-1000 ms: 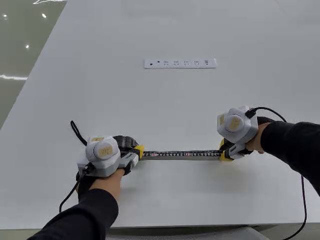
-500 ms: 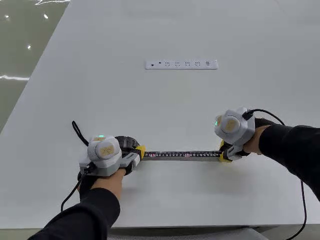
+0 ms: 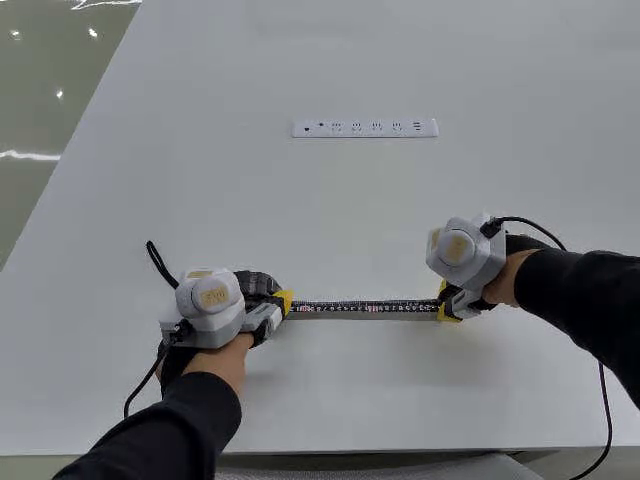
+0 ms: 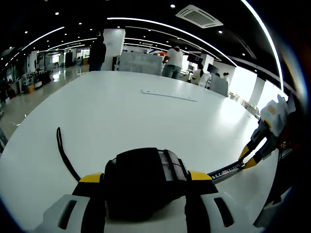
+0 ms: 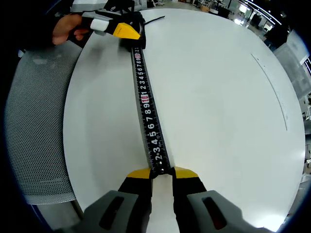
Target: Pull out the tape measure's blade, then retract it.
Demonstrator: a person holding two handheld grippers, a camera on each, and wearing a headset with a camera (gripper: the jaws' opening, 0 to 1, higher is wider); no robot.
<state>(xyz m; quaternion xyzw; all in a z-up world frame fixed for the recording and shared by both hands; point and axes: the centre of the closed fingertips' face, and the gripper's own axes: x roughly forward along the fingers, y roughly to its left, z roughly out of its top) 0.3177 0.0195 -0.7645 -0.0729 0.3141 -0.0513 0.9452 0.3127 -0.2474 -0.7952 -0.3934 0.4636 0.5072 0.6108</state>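
The black tape measure case sits between the yellow-tipped jaws of my left gripper, which is shut on it at the table's front left. Its black blade lies flat on the white table, running right to my right gripper. In the right gripper view the blade shows numbers from 2 up past 10, and its end is pinched between the jaws of the right gripper. The case appears at the far end there. The right gripper also shows in the left gripper view, holding the blade's end.
A white power strip lies farther back on the white table. A black cable loops beside the left gripper. Beyond the front edge is a grey mesh chair seat. People stand in the room behind the table.
The right gripper has drifted slightly left along the table, still holding the blade's end, so the exposed blade is a little shorter. The left gripper and case have stayed put.
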